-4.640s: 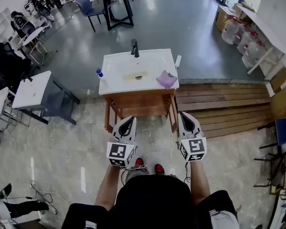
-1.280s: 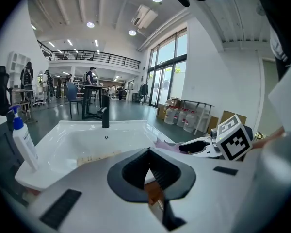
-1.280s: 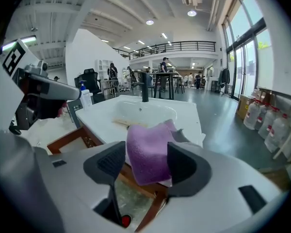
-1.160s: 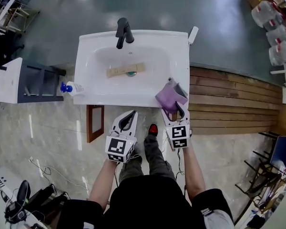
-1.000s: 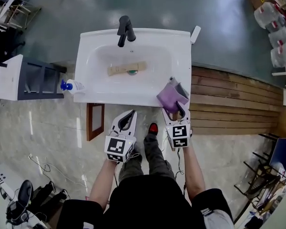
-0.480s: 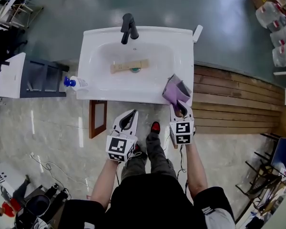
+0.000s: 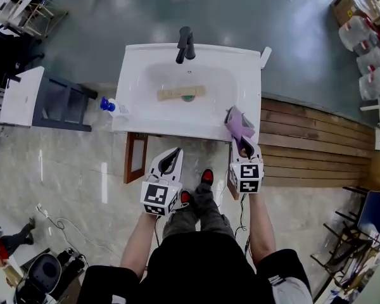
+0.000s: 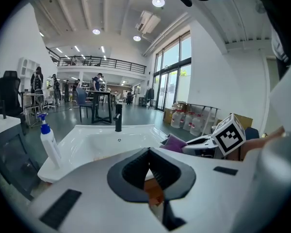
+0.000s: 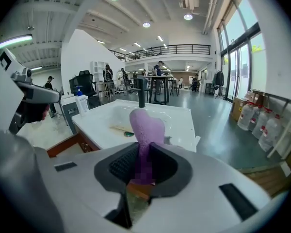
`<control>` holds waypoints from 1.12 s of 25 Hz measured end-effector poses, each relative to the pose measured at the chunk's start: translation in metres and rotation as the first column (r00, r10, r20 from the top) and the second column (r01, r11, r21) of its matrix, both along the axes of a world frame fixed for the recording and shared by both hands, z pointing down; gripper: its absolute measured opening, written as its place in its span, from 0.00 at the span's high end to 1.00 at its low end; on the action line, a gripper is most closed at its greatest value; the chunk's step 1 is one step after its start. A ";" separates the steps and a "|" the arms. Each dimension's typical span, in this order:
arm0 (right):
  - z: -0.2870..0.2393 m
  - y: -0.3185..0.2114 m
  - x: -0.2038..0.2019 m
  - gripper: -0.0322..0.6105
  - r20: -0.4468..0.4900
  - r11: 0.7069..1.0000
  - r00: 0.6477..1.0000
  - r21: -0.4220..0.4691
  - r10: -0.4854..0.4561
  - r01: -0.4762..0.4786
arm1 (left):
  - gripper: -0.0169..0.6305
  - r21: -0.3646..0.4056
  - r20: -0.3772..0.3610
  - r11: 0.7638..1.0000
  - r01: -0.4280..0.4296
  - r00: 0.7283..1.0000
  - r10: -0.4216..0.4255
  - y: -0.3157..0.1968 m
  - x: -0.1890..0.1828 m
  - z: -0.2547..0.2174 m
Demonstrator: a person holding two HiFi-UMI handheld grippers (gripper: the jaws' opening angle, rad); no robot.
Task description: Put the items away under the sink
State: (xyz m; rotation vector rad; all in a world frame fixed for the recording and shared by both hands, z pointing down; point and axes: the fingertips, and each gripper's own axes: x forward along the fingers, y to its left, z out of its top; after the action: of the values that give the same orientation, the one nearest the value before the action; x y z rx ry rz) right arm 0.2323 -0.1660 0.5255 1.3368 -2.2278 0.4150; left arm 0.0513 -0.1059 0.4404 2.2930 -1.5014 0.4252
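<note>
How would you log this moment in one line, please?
right claw: jaws just closing, shut on purple cloth | left claw: shut, empty | spray bottle: left edge of sink

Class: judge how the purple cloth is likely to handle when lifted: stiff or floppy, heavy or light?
The purple cloth is probably soft: it squashes thin between the jaws of the right gripper, which have just been closing on it. Likely light: its free end stands up without sagging.

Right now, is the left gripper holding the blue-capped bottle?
No, the left gripper has nothing between its jaws, and the blue-capped bottle stands apart on the left edge of the sink.
</note>
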 end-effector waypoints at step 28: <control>-0.136 0.110 -0.140 0.82 0.088 0.962 0.977 0.212 -0.193 0.171 | 0.96 0.161 0.010 0.976 0.146 0.989 -0.149 0.128 -0.103 -0.076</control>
State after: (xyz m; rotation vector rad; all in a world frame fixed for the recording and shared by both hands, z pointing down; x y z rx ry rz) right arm 0.0918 -0.0565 0.3898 1.2170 -2.5150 0.2011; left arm -0.0515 0.0226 0.3641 2.2804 -1.7607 0.2993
